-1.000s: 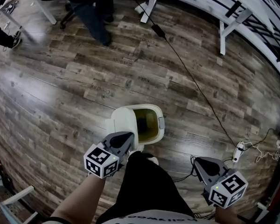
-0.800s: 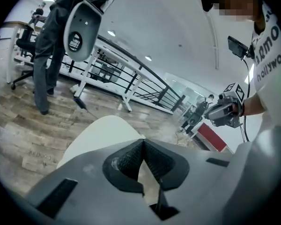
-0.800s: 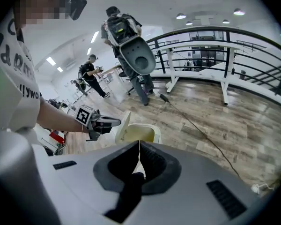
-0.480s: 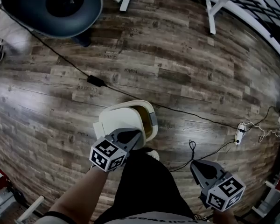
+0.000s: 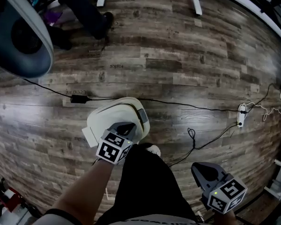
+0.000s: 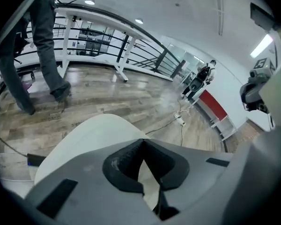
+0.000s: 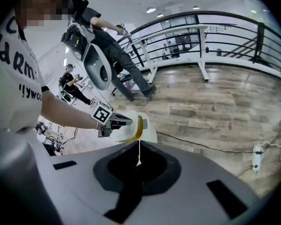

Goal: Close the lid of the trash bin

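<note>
Head view looks down on a brown wood-plank floor (image 5: 187, 64), with the cream plastic trash bin (image 5: 139, 118) just below centre. Its rounded lid (image 5: 107, 118) is tilted almost shut, and a thin yellow gap (image 7: 137, 125) shows in the right gripper view. The left gripper (image 5: 127, 127), jaws together on nothing, lies against the lid's 6 o'clock edge, while the right gripper (image 5: 199, 168), also closed and empty, hangs at 5 o'clock, well apart.

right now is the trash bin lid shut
Not quite: a yellow gap shows between lid and bin, with the left gripper on the lid.
</note>
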Action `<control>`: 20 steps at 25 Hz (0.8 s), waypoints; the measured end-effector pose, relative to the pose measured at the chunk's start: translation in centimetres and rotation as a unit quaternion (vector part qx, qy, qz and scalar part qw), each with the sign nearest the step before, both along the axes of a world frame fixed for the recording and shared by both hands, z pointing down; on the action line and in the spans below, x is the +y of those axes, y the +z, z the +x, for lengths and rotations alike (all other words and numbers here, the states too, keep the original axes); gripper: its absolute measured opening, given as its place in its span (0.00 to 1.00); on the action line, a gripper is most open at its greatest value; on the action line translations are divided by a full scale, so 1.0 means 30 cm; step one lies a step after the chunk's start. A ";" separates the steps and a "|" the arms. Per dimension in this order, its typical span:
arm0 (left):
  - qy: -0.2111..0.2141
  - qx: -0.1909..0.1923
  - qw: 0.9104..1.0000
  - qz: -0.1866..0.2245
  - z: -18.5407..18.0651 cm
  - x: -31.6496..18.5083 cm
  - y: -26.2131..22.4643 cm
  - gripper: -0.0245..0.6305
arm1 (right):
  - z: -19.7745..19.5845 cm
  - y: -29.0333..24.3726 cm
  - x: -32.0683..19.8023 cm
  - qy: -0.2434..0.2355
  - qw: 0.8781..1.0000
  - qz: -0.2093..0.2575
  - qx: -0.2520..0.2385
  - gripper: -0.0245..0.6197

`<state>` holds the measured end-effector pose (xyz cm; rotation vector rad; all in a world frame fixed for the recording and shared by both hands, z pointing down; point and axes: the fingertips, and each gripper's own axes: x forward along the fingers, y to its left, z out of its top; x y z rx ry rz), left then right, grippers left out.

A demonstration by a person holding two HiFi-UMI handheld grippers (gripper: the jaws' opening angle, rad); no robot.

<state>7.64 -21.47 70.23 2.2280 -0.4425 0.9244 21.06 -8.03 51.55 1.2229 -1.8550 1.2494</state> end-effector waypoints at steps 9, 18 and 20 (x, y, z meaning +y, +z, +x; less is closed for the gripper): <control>0.024 -0.089 0.996 -0.009 0.057 -0.005 0.148 0.05 | 0.116 0.031 0.104 0.062 0.998 -0.012 0.003 0.05; 0.047 -0.115 0.991 -0.058 0.114 0.021 0.210 0.05 | 0.155 0.034 0.155 0.093 0.996 -0.013 0.001 0.05; 0.040 -0.104 0.992 -0.065 0.127 0.025 0.209 0.05 | 0.157 0.036 0.163 0.091 0.996 -0.012 -0.001 0.05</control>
